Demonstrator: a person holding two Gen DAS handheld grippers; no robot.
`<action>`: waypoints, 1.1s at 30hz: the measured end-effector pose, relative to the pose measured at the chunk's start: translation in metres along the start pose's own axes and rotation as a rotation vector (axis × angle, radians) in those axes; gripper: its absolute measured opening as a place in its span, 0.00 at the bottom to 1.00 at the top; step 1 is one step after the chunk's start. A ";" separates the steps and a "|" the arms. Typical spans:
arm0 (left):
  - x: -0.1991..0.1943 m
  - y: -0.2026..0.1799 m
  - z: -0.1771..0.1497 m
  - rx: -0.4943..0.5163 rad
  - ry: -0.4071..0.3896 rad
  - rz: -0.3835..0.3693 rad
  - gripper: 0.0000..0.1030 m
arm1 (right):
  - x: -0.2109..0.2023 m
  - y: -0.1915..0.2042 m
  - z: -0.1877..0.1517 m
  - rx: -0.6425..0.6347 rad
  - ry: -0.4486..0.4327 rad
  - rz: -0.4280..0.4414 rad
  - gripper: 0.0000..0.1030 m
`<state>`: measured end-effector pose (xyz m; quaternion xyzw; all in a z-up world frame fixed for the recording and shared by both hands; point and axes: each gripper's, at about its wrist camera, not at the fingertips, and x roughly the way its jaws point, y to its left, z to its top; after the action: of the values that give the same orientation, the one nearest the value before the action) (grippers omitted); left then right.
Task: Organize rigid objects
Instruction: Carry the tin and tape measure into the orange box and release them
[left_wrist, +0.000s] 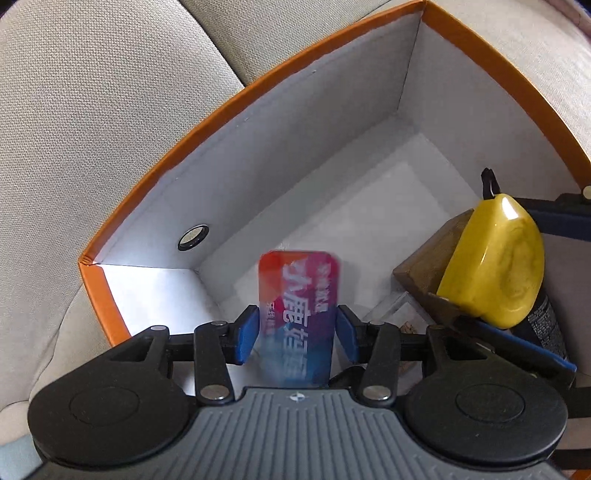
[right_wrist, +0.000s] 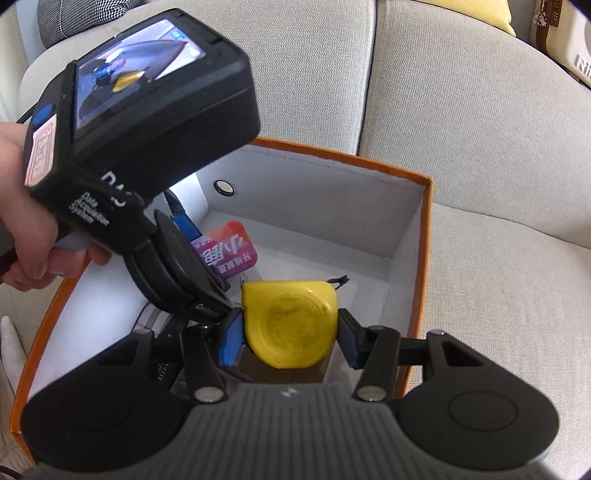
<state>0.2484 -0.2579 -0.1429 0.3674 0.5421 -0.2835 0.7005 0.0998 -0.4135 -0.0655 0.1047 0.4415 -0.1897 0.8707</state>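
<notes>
An orange-rimmed white box (left_wrist: 110, 236) sits on a beige sofa. My left gripper (left_wrist: 295, 332) reaches into it with a red-and-purple card box (left_wrist: 299, 317) between its blue pads; the card box is motion-blurred and small gaps show at both pads. In the right wrist view the card box (right_wrist: 227, 254) hangs above the box floor. My right gripper (right_wrist: 290, 336) is shut on a yellow tape measure (right_wrist: 291, 325), also seen in the left wrist view (left_wrist: 495, 266), held over a brown wooden block (left_wrist: 424, 269).
The box (right_wrist: 424, 236) has a metal eyelet (left_wrist: 192, 236) in one wall and a bare white floor at its far end. A dark object (left_wrist: 546, 328) lies beneath the tape measure. Sofa cushions (right_wrist: 480, 147) surround the box.
</notes>
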 end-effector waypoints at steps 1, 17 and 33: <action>-0.001 0.002 -0.001 -0.003 -0.004 -0.009 0.54 | 0.001 0.000 0.001 0.001 0.001 -0.001 0.53; -0.091 0.080 -0.072 -0.140 -0.371 -0.030 0.51 | 0.020 0.018 0.039 -0.007 -0.017 -0.022 0.53; -0.101 0.129 -0.105 -0.241 -0.397 -0.073 0.51 | 0.118 0.063 0.061 -0.280 0.222 -0.212 0.53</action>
<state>0.2679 -0.0982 -0.0336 0.1982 0.4363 -0.3084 0.8217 0.2344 -0.4063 -0.1238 -0.0441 0.5654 -0.2046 0.7978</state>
